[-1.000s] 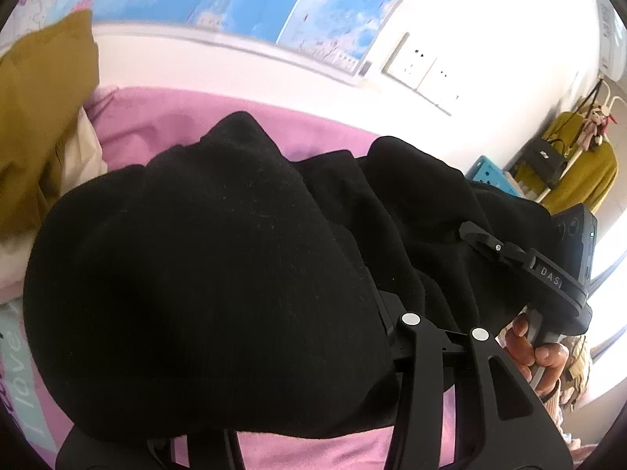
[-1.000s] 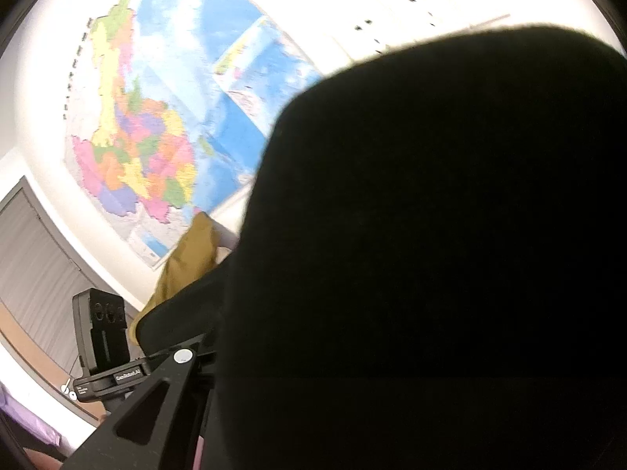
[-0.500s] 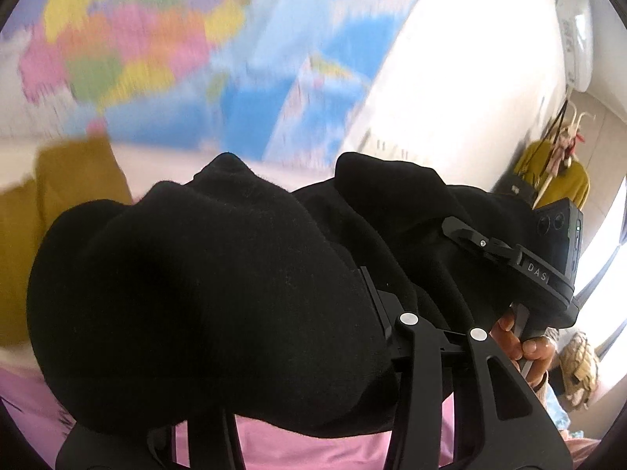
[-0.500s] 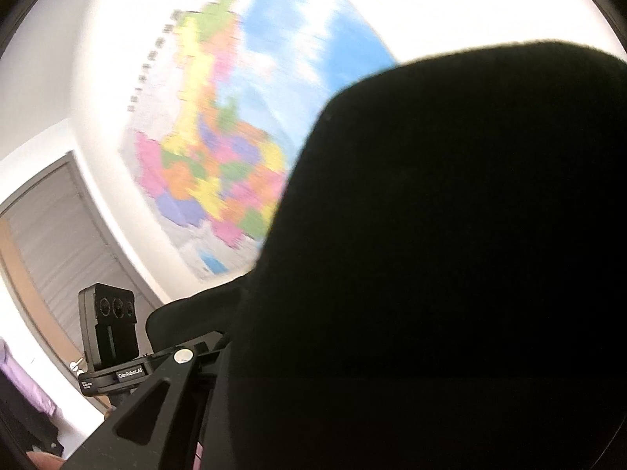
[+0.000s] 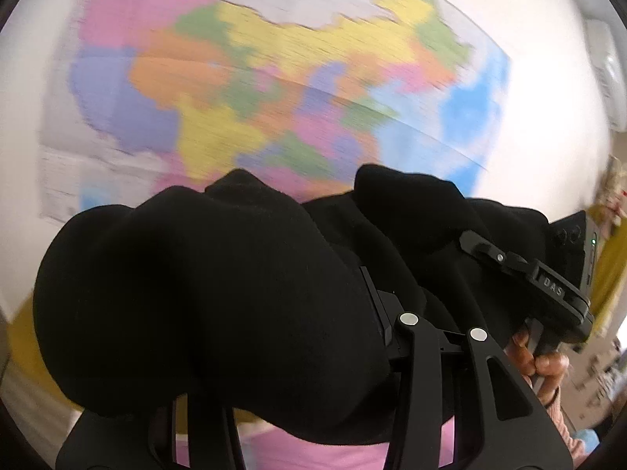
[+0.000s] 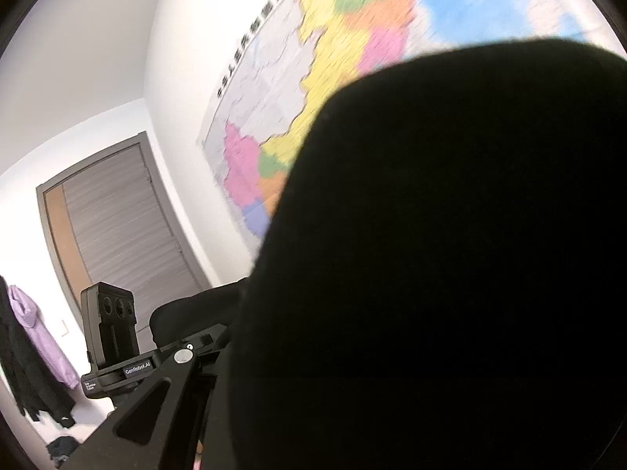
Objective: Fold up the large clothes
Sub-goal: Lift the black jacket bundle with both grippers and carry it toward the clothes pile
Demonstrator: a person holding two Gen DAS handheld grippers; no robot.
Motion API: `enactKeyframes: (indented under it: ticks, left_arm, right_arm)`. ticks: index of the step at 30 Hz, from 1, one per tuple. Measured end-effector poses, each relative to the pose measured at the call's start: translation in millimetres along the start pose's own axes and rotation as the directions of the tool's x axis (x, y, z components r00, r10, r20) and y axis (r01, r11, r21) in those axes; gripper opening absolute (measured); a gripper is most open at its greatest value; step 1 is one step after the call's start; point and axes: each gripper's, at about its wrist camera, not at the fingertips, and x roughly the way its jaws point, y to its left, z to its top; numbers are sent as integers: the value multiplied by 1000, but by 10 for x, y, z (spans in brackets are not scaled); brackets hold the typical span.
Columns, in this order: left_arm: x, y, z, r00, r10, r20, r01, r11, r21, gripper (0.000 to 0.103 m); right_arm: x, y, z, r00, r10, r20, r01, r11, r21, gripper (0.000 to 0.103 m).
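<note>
A black garment (image 5: 203,293) hangs bunched over my left gripper (image 5: 301,337) and hides both its fingertips. The cloth rises with the gripper, so the jaws hold it. To the right, my right gripper (image 5: 486,252) bites into another fold of the same garment, and a hand (image 5: 544,364) grips its handle. In the right wrist view the black garment (image 6: 431,254) fills most of the picture and covers my right gripper's tips. The left gripper (image 6: 203,338) pokes into the cloth at lower left. Both are raised well above the bed.
A large coloured wall map (image 5: 254,78) fills the background. A strip of pink bed sheet (image 5: 345,454) shows at the bottom. A grey door (image 6: 117,227) and a hanging purple garment (image 6: 43,340) stand at the left. A mustard garment (image 5: 611,274) hangs at the far right.
Both grippers have gone up with the black garment and tilted upward. The bed, the mustard cloth and the wall sockets have slid out of view, and the wall map now fills the background.
</note>
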Motion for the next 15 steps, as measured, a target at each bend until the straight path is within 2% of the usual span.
enactKeyframes:
  ticks: [4,7,11,13,15]
  left_arm:
    - [-43,468,164,992,124,33,-123,992,-29,42]
    - [-55,761,235,983,180,36,-178,983,-48,42]
    - [-5,1157,298,958,283,39,-281,958,-50,42]
    - [50,1322,338,951,307,37,-305,950,-65,42]
    - [118,1500,375,933,356,43,-353,933,-63,41]
  right_arm:
    - [568,24,2,998,54,-45,-53,998,18,17]
    - [1004,26,-45,993,87,-75,-85,996,32,17]
    - [1545,28,-130,988,102,-120,-96,994,48,17]
    - [1746,45,-174,985,108,-135,-103,994,45,17]
    - [1948,67,-234,983,109,-148,-106,994,33,17]
